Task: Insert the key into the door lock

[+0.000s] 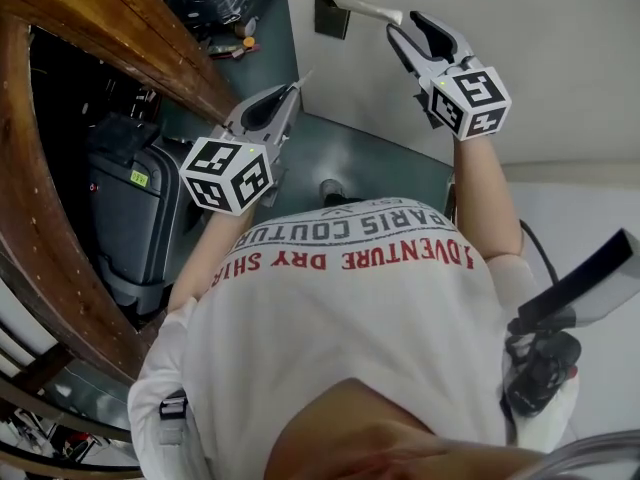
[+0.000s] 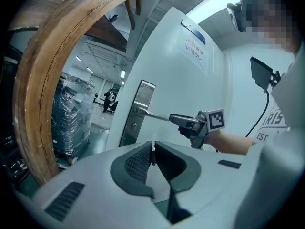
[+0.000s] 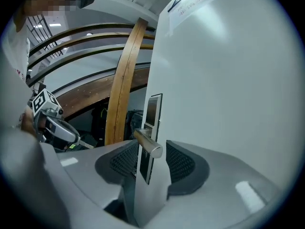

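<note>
The white door (image 1: 520, 58) carries a steel lock plate (image 1: 333, 6) with a lever handle (image 1: 362, 8). My right gripper (image 1: 398, 26) is at the lever's free end. In the right gripper view the handle (image 3: 148, 147) lies between the open jaws of the right gripper (image 3: 153, 160), and the pads stand clear of it. My left gripper (image 1: 292, 96) is lower left, pointing at the door's edge, shut on a thin key (image 2: 153, 152). The left gripper view shows the lock plate (image 2: 138, 109), a keyhole (image 2: 134, 126) under the lever, and the right gripper (image 2: 184, 122).
A curved wooden arch (image 1: 45, 228) runs along the left, with a dark suitcase (image 1: 140, 218) behind it. A black device on a cable (image 1: 575, 288) hangs at the person's right side. Wrapped pallets (image 2: 71, 113) stand in the hall beyond the door.
</note>
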{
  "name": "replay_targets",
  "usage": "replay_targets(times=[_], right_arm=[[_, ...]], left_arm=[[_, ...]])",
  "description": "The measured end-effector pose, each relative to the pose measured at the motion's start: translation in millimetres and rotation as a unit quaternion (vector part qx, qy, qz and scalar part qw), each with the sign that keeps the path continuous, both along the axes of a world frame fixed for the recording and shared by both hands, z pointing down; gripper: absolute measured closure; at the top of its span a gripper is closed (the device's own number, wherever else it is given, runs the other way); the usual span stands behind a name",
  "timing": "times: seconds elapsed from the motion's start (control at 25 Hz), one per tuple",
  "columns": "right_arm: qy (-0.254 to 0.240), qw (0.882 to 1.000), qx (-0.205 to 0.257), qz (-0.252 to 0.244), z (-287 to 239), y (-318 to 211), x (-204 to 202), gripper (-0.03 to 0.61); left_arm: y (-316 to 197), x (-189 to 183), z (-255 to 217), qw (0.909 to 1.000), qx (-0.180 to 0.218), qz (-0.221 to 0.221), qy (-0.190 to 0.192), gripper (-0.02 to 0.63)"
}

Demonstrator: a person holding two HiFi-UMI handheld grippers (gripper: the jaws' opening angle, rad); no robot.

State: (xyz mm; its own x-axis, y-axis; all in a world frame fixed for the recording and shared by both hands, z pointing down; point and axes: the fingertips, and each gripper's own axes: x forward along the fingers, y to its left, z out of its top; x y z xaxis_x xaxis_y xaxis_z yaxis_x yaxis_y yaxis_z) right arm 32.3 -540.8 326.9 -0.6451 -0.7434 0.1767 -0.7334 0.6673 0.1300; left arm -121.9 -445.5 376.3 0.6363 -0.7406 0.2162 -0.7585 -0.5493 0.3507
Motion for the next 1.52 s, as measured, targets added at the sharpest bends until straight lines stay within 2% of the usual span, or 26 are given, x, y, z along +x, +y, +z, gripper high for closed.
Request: replay_targets(times=[0.2,0.44,0.68,0.76,0.92,1.04,1.12,1.28,1.32,1.36,1.52], right_arm=[[-0.003,1.000,-0.015,-0.010,9.2,-13.7,-4.9,0.425],[0.014,1.000,-0.003,-0.012,11.0,-15.0,-6.1,0.440],[0.015,1.000,-0.004,-0.015,11.9,-13.7,-7.2,0.443],[0.014,1.000,-0.003,-0.014,11.6,-13.5,-7.1,0.443],[0.011,1.000,-0.002,-0.011,11.4,-12.4,-6.1,0.442],[0.009,1.000,-0.001,-0.011,10.9,-11.7,-5.9,0.442],[0.007,1.000,0.001,-0.009,10.3,-12.0,-5.9,0.442],[0.003,1.000,0.001,-0.007,10.9,-10.7,-6.4,0.442],[0.003,1.000,0.002,-0.007,11.1,-10.6,-6.8,0.442],[0.002,1.000,0.002,-0.006,11.4,-10.8,-7.4,0.442],[-0.003,1.000,0.001,-0.003,11.8,-11.0,-8.0,0.442]], left_arm=[[-3.3,-1.8,7.4,0.9999,-0.011,-0.004,0.007,0.591],[-2.8,-0.3,13.6,0.9997,-0.020,-0.006,0.016,0.591],[-6.2,4.1,16.8,0.9983,-0.032,-0.006,0.049,0.591],[-11.2,7.6,12.1,0.9971,-0.031,-0.008,0.069,0.591],[-29.2,13.7,5.8,0.9886,-0.042,-0.026,0.142,0.591],[-46.1,15.4,10.5,0.9743,-0.066,-0.048,0.210,0.591],[-58.0,18.4,13.2,0.9573,-0.086,-0.059,0.270,0.591],[-81.1,20.1,20.1,0.9037,-0.134,-0.086,0.397,0.591],[-87.2,20.3,23.1,0.8945,-0.141,-0.092,0.414,0.591],[-93.4,20.6,26.8,0.8892,-0.145,-0.096,0.423,0.591],[-115.2,23.6,45.4,0.8729,-0.163,-0.115,0.445,0.591]])
